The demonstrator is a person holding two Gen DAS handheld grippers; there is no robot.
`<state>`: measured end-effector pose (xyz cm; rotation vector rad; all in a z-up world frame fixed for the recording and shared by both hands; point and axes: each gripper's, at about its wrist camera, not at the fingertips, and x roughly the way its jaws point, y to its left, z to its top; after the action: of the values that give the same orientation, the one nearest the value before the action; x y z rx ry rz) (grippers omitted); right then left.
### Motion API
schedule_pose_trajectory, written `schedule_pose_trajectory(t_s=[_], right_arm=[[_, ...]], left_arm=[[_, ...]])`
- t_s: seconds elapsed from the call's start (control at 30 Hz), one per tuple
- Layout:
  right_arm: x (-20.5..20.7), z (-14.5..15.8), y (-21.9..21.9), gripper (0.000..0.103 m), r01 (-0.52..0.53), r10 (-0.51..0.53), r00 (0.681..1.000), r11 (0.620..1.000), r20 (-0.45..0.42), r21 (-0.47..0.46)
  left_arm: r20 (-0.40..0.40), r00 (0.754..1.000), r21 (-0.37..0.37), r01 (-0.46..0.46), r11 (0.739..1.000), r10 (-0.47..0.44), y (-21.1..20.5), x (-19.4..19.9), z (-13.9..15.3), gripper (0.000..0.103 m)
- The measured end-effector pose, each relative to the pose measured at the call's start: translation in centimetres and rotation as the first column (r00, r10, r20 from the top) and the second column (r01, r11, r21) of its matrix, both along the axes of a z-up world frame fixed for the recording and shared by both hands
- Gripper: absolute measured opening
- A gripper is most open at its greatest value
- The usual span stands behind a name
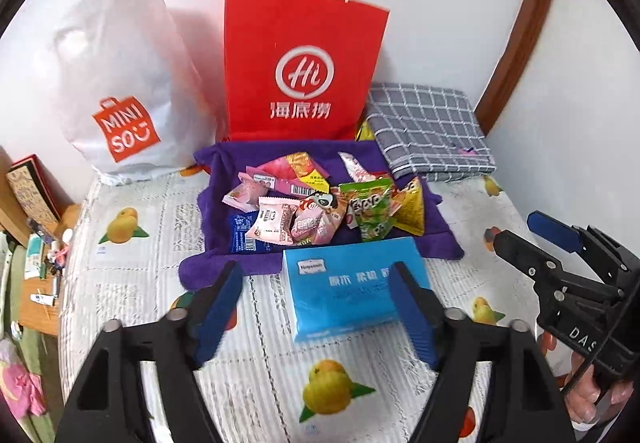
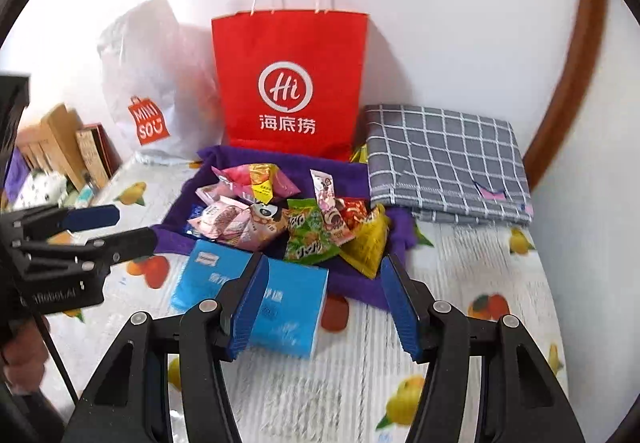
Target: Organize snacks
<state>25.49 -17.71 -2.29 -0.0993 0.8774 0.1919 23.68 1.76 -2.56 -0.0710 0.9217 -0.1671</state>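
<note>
the snacks [image 1: 312, 203] sit in a loose heap on a purple towel [image 1: 440, 243], pink wrappers on the left of the pile, a green packet [image 1: 370, 209] in the middle, a yellow triangular pack [image 1: 412, 211] at the right edge. from my right side the same heap [image 2: 280, 219] shows, green packet [image 2: 308, 239] and yellow pack [image 2: 370, 243] nearest me. just in front of the towel lies a blue tissue pack [image 1: 356, 283], flat on the fruit-print bed cover [image 1: 280, 383], one edge touching the towel.

my left gripper [image 1: 316, 307] hovers above the cover with its jaws spread wide, nothing between them, the tissue pack showing through the gap. my right gripper [image 2: 324, 307] has its jaws apart too, empty, with the tissue pack [image 2: 288, 307] behind the left finger. each gripper shows in the other's view, off to the side, and its jaws stand parted there as well, holding nothing.

behind the towel a red paper bag [image 1: 304, 63] stands upright against the white wall, handles up. to its left leans a white miniso bag [image 1: 124, 91]. to its right lies a folded grey checked cloth [image 1: 428, 127], its near corner by the towel. a brown curved wooden frame [image 1: 520, 35] rises at the far right, and a cluttered shelf [image 1: 36, 263] sits beyond the bed's left edge.
</note>
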Motion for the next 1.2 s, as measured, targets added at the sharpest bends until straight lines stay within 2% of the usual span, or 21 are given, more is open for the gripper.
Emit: schedule_pose_trajectory(t_s=[0.1,0.23,0.37,0.47,0.6,0.9,1.2], right_arm=[[-2.1,1.0,-0.7,0.059,0.042,-0.041,0.999,0.999,0.024,0.000],[-4.3,1.6,-1.5,0.071,0.085,-0.086,0.995,0.996,0.047,0.014],[-6.9,2.6,-2.2,0.081,0.112,-0.115,0.990,0.993,0.085,0.046],[-8.7,3.3,-2.1,0.087,0.126,-0.127,0.985,0.992,0.119,0.018],[-10.3,3.7,-1.9,0.091,0.142,-0.142,0.982,0.990,0.125,0.004],[-12.7,3.8,-2.4,0.092,0.145,-0.150,0.982,0.988,0.119,0.047],[-13.6,3.8,-2.4,0.092,0.142,-0.147,0.982,0.989,0.121,0.051]], left_arm=[[0.045,0.999,0.027,-0.010,1.000,0.009,-0.3,-2.1,1.1,0.083],[0.087,0.996,0.044,-0.023,0.999,0.019,-0.5,-4.5,2.2,0.088],[0.133,0.990,0.069,-0.045,0.997,0.036,-0.5,-6.8,3.0,0.088],[0.172,0.982,0.072,-0.092,0.993,0.079,-0.1,-8.4,3.6,0.088],[0.186,0.979,0.057,-0.094,0.994,0.082,-0.1,-9.9,4.1,0.089],[0.210,0.974,0.065,-0.106,0.992,0.090,-0.5,-12.3,4.8,0.089],[0.211,0.973,0.074,-0.114,0.991,0.096,-0.8,-13.0,4.9,0.089]])
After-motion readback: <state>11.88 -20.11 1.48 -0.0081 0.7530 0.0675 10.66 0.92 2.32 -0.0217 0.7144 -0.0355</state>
